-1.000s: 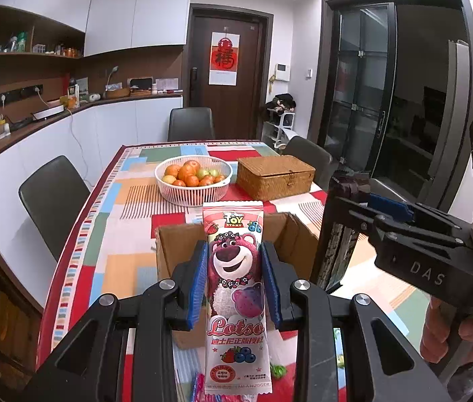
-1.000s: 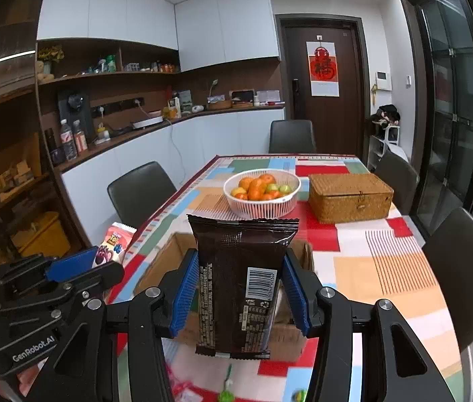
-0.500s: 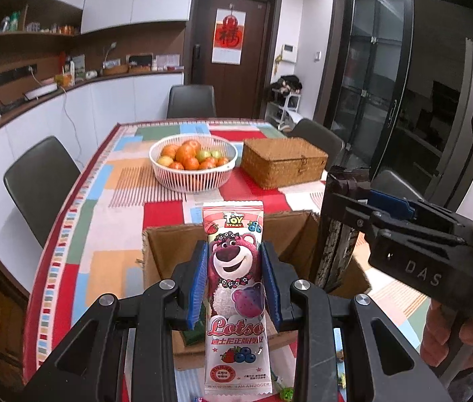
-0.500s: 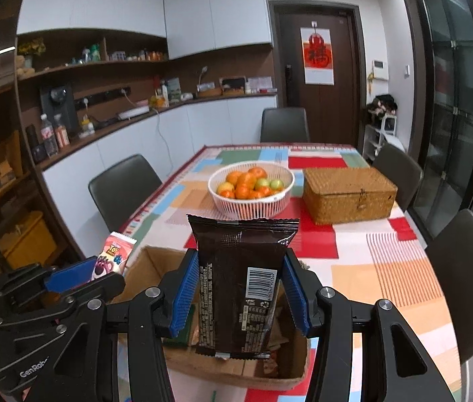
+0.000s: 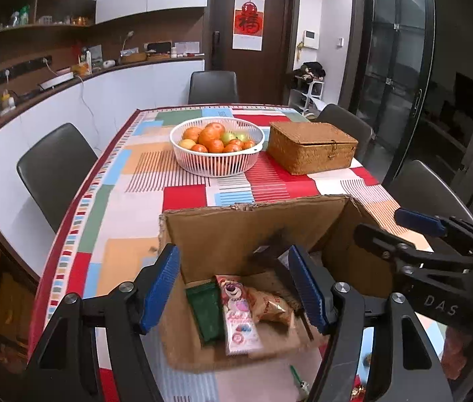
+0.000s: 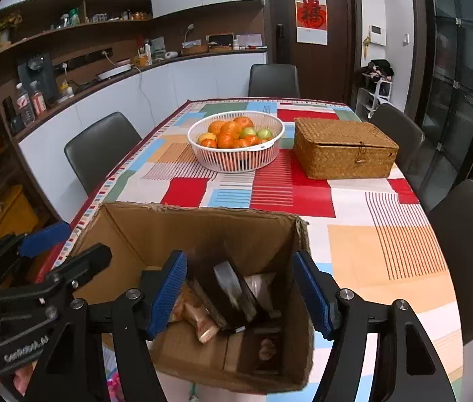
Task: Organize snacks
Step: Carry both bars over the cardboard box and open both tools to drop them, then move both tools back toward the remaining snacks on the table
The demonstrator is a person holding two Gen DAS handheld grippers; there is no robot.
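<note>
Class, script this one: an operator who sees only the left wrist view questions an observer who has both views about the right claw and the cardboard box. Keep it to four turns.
Operator: I see the Lotso packet lying in the cardboard box. Is the right claw holding anything?
Observer: No. The right wrist view shows its blue pads wide apart with nothing between them.
Operator: Where is the dark packet? My view mostly hides it.
Observer: It is inside the box, tilted on its edge and leaning among the other snacks.
</note>
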